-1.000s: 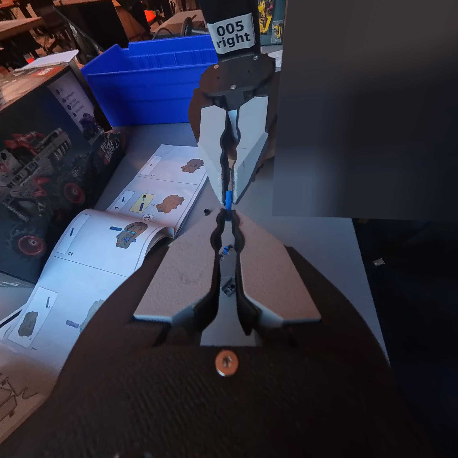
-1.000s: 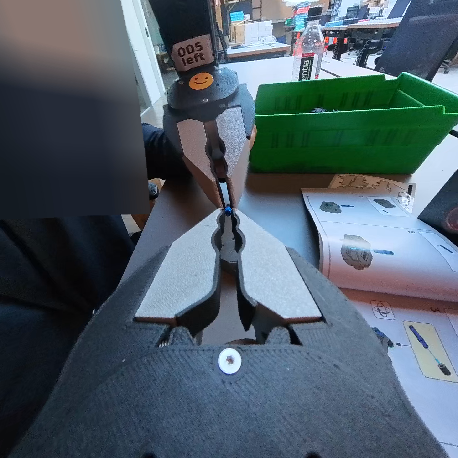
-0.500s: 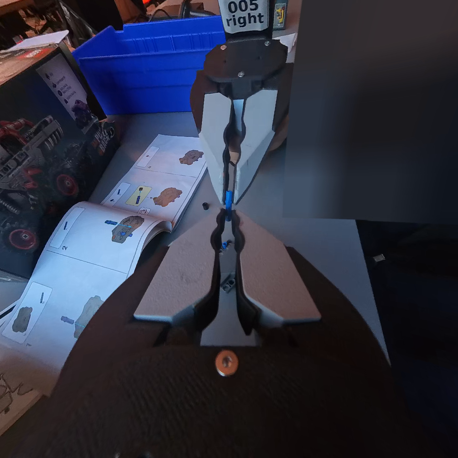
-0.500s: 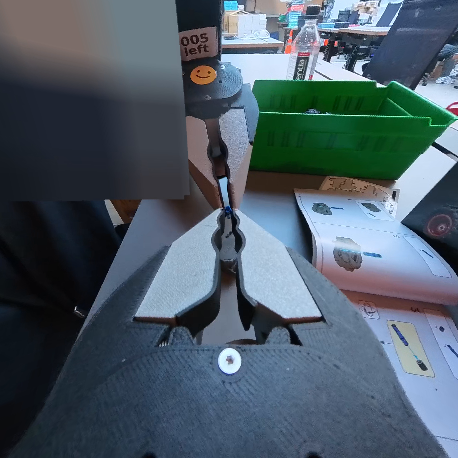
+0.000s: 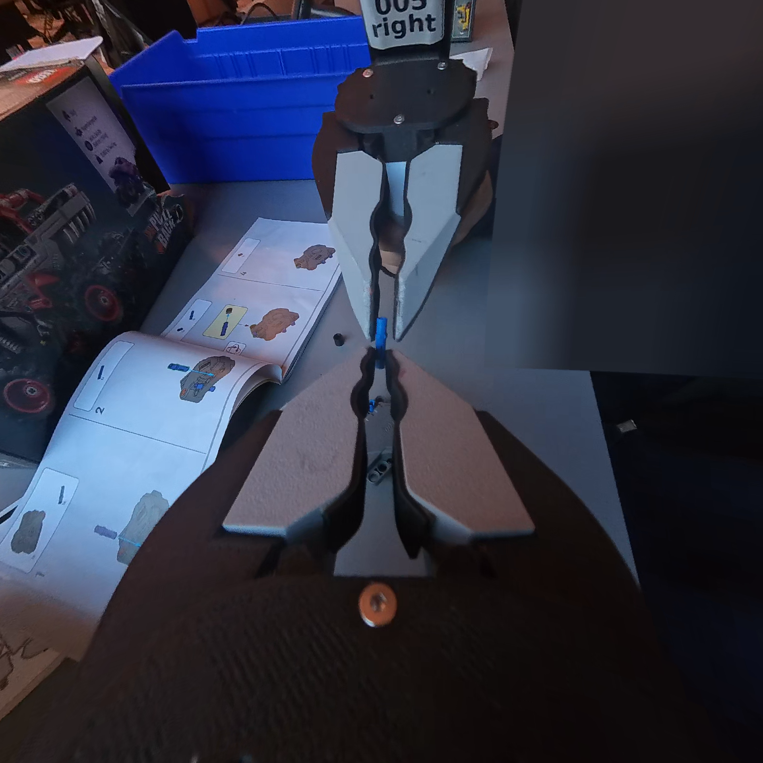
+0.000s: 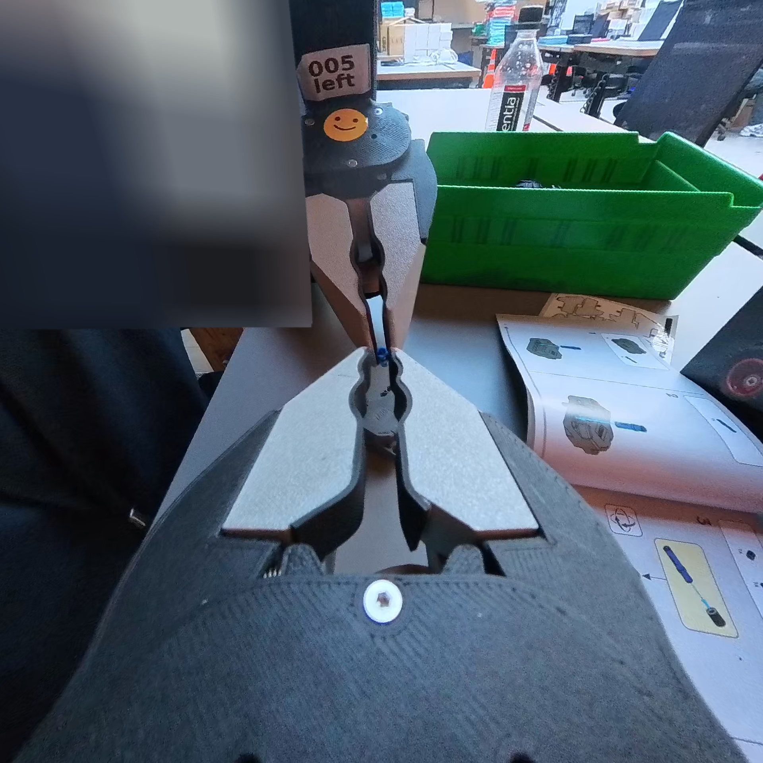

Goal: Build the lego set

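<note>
Two grippers meet tip to tip: the left gripper (image 5: 380, 358) and the right gripper (image 5: 382, 332). One blue pin (image 5: 380, 335) sits between their fingers. Beyond the fingers stand two bins, one blue bin (image 5: 247, 99) and one green bin (image 6: 578, 223). One instruction booklet (image 5: 165, 396), one set box (image 5: 62, 231), one bottle (image 6: 514, 82) and one small black piece (image 5: 338, 339) lie beside them.

White tag (image 5: 406, 24) on right gripper (image 5: 382, 334), white tag (image 6: 333, 76) on left gripper (image 6: 382, 349), bottle label (image 6: 511, 109), box lettering (image 5: 165, 231).
</note>
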### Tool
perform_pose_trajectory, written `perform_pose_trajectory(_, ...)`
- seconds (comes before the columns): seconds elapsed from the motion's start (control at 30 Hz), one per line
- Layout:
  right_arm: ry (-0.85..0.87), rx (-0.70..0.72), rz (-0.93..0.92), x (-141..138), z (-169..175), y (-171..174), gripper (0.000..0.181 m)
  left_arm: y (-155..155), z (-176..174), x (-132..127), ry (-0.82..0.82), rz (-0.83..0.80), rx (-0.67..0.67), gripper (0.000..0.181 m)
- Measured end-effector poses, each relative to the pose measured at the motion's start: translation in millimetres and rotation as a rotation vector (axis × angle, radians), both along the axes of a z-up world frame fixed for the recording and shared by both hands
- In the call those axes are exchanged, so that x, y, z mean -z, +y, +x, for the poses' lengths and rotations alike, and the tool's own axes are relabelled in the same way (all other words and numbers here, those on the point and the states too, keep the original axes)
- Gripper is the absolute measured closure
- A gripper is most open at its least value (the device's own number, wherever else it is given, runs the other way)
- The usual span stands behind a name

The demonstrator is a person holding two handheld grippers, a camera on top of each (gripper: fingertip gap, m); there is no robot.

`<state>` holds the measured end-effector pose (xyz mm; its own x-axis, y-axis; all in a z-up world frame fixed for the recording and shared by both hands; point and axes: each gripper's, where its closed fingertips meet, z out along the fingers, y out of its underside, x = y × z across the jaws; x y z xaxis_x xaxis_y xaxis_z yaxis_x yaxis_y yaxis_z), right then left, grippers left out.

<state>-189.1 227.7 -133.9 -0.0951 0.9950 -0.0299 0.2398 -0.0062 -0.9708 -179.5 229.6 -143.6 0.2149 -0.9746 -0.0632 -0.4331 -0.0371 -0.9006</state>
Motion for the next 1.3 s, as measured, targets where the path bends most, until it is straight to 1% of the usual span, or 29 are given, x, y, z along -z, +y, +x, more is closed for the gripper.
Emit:
perform_pose_trajectory(0.03,-0.002,0.004,0.007,0,0,0,0.177,0,0,0,0.000,-0.002,0.002,0.179)
perform_pose_trajectory(0.27,-0.031,0.030,0.062,3,0,3,0.180,1,1,4,0.008,-0.023,0.003,0.179)
perform_pose_trajectory(0.33,-0.032,0.042,0.059,3,1,5,0.180,4,-4,15,0.079,-0.038,-0.008,0.163)
perform_pose_trajectory(0.37,-0.032,0.052,0.054,3,2,8,0.180,6,-8,19,0.110,-0.026,-0.013,0.160)
perform_pose_trajectory(0.5,-0.060,0.077,0.017,7,6,16,0.180,8,-25,34,0.228,-0.029,0.006,0.158)
perform_pose_trajectory(0.57,-0.096,0.076,-0.003,14,7,17,0.180,11,-29,37,0.252,-0.025,-0.010,0.158)
perform_pose_trajectory(0.63,-0.129,0.063,-0.023,22,6,16,0.180,7,-31,44,0.275,-0.039,0.023,0.157)
perform_pose_trajectory(0.7,-0.165,0.038,-0.041,30,5,11,0.180,13,-33,53,0.315,-0.039,-0.002,0.155)
perform_pose_trajectory(0.73,-0.180,0.016,-0.046,33,5,7,0.180,17,-35,57,0.333,-0.030,-0.024,0.155)
perform_pose_trajectory(0.9,-0.222,-0.101,-0.018,38,4,-17,0.180,23,-31,52,0.287,-0.035,-0.049,0.155)
perform_pose_trajectory(1.0,-0.275,-0.103,0.025,48,2,-21,0.180,14,-27,56,0.293,-0.062,0.000,0.155)
perform_pose_trajectory(1.1,-0.318,-0.102,0.033,58,2,-21,0.180,-1,-22,58,0.291,-0.111,0.070,0.173)
perform_pose_trajectory(1.13,-0.322,-0.109,0.024,59,2,-22,0.180,-3,-22,58,0.296,-0.116,0.078,0.175)
perform_pose_trajectory(1.23,-0.336,-0.103,0.015,62,3,-20,0.180,-5,-24,59,0.313,-0.117,0.072,0.172)
perform_pose_trajectory(1.3,-0.348,-0.070,0.032,65,4,-12,0.180,-9,-23,59,0.318,-0.125,0.082,0.167)
